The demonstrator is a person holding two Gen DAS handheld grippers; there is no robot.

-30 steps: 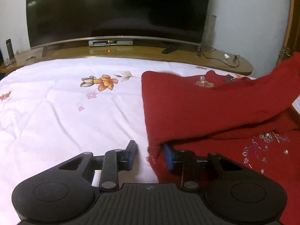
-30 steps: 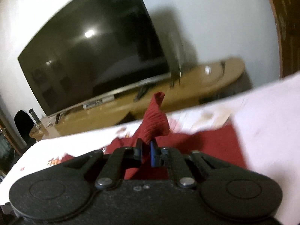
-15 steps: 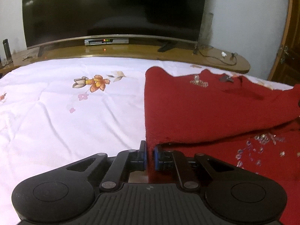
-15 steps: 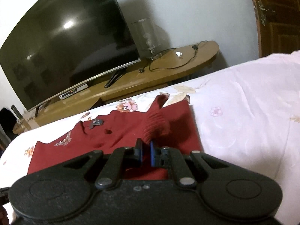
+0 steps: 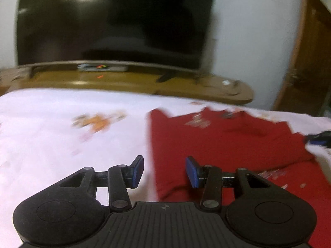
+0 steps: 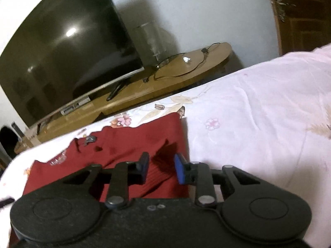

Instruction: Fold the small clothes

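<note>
Your left gripper (image 5: 164,171) and right gripper (image 6: 161,170) have just been opening, both now parted and gripping nothing. The red knitted sweater (image 5: 227,140) lies folded on the white floral bedsheet (image 5: 62,144); lift clear without dragging the sweater's fold.

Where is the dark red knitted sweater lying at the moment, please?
The dark red knitted sweater lies flat on the white floral bedsheet, right of centre in the left wrist view, in front of the wooden TV shelf.

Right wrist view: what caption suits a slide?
Open right claw over a red knitted sweater on the white floral bedsheet.
</note>
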